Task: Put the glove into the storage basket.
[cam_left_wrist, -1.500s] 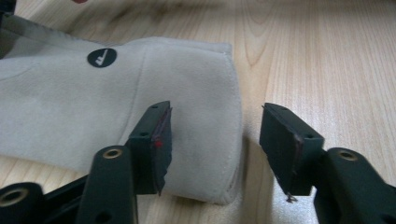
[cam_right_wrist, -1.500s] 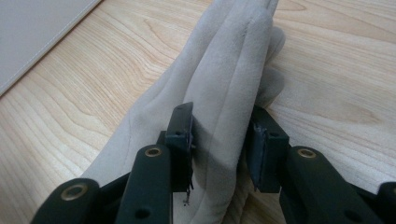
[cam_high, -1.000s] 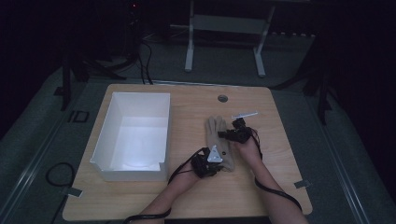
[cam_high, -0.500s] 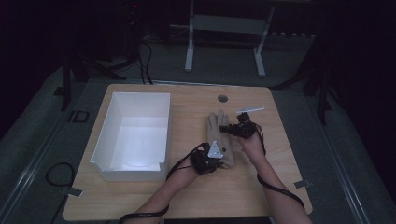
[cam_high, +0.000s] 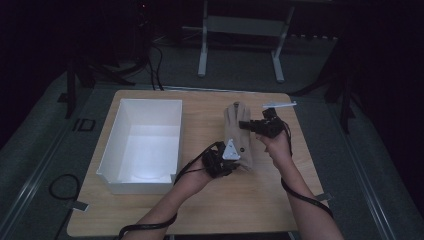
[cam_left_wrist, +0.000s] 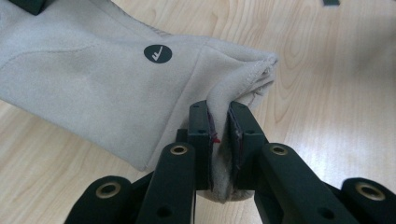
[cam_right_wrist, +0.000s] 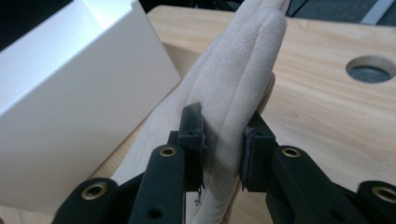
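Glove (cam_high: pixel 237 131), beige and suede-soft, lies right of table centre; left gripper (cam_left_wrist: pixel 219 140) pinches its cuff at 6 o'clock, right gripper (cam_right_wrist: pixel 223 135) clamps its fingers at 3 o'clock. White box (cam_high: pixel 142 142) stands at 9 o'clock, a round hole (cam_right_wrist: pixel 372 69) pierces the wooden table (cam_high: pixel 200 200). Dark floor surrounds.

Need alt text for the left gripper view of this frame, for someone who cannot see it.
The left tool is shut on the cuff edge of a beige glove, the fabric bunched between its two black jaws. The glove lies across a light wooden table and bears a small round dark logo.
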`<state>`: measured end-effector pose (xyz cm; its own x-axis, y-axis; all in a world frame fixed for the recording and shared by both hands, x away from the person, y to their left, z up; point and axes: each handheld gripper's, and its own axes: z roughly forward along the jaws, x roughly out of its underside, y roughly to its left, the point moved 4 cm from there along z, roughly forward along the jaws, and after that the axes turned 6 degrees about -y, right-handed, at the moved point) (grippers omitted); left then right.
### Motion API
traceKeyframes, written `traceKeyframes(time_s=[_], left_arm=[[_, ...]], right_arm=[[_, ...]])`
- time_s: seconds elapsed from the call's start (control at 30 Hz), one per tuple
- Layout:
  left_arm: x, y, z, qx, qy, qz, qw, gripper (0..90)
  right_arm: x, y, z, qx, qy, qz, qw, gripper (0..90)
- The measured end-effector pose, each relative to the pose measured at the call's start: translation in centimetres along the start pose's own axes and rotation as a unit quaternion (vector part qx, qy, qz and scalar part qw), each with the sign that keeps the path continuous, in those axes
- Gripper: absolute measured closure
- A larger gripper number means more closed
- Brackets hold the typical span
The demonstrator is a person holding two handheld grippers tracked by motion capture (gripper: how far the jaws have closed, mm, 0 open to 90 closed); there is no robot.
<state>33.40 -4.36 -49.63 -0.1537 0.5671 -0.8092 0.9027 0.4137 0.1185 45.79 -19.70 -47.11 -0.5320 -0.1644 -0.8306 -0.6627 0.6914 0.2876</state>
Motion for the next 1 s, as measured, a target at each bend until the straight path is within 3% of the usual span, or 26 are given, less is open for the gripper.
traceKeyframes(time_s=[0.7,1.0], left_arm=[[-2.8,1.8,-5.4,-0.028,-0.020,-0.001,0.9994,81.7],[-3.2,2.8,-7.5,-0.045,-0.017,0.003,0.9988,81.7]], right_arm=[[-6.1,4.1,-1.4,-0.010,-0.030,-0.037,0.9988,74.1],[-8.3,5.9,-0.9,-0.019,-0.042,-0.044,0.9980,74.0]])
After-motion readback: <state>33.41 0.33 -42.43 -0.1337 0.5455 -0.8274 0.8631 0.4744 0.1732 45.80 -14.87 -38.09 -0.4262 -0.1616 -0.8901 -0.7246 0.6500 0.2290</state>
